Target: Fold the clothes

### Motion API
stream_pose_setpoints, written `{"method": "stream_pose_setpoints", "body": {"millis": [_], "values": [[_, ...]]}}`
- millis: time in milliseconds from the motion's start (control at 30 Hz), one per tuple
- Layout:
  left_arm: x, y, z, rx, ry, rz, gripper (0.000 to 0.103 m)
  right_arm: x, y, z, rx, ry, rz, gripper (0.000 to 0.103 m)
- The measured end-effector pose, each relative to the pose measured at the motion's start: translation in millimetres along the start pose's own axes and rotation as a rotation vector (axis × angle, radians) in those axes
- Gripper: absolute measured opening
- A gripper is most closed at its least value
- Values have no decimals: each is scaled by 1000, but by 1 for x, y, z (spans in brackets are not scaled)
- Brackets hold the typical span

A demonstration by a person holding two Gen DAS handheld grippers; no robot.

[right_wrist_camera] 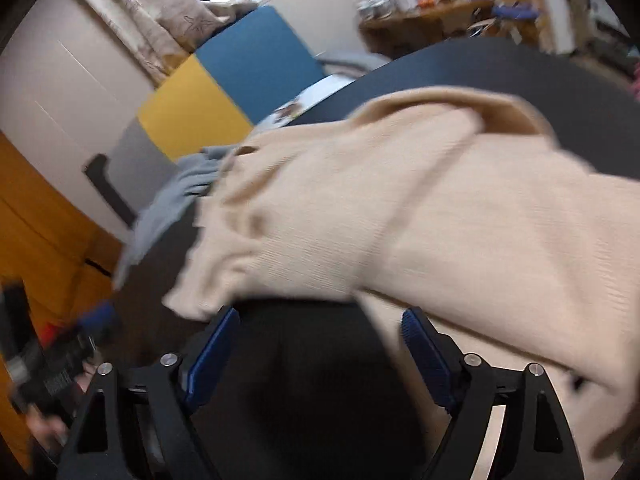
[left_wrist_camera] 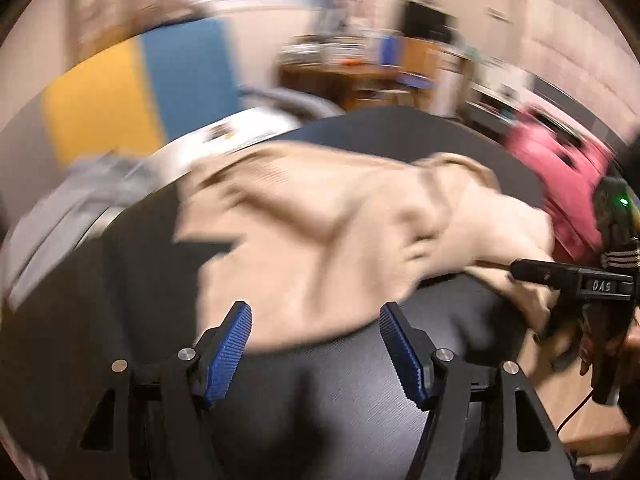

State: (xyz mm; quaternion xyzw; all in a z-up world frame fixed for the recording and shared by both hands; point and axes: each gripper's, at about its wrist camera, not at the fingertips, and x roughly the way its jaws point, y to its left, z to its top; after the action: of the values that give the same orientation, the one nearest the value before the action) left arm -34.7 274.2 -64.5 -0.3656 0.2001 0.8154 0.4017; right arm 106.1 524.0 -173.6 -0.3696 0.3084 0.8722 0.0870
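A beige knit sweater [left_wrist_camera: 320,224] lies crumpled on the round black table [left_wrist_camera: 136,264]. It also fills the right wrist view [right_wrist_camera: 420,216], with one part draped over the near table edge at the right. My left gripper [left_wrist_camera: 316,352] is open and empty, its blue pads just short of the sweater's near hem. My right gripper [right_wrist_camera: 320,356] is open and empty, just below the sweater's near edge. The right gripper also shows at the right of the left wrist view [left_wrist_camera: 576,280], beside the sweater's hanging part. Both views are motion-blurred.
A pink garment [left_wrist_camera: 560,176] lies at the table's far right. A grey garment [left_wrist_camera: 60,216] hangs at the left edge, and also shows in the right wrist view [right_wrist_camera: 168,208]. A yellow and blue panel [right_wrist_camera: 224,84] and a cluttered wooden desk [right_wrist_camera: 432,20] stand behind.
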Motion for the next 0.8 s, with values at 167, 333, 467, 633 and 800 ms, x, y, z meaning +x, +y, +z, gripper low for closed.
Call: {"method": "stream_pose_setpoints", "body": {"millis": [167,333,467,633,800], "values": [[31,-46,56,148,-2,-86,68,-8,-30,-7,56,-4,-7,95],[62,-82,111,239,14,-141,68,7,-19,-17,-62,17,-19,103],[89,-105,136,357,31,-142,68,13,-19,-22,-93,13,0,103],[135,-117,153,468,129,-131,69,11,-32,-22,-82,-6,61,103],[187,-100,160,320,298,-277,68,11,-31,-26,-155,-32,47,103]]}}
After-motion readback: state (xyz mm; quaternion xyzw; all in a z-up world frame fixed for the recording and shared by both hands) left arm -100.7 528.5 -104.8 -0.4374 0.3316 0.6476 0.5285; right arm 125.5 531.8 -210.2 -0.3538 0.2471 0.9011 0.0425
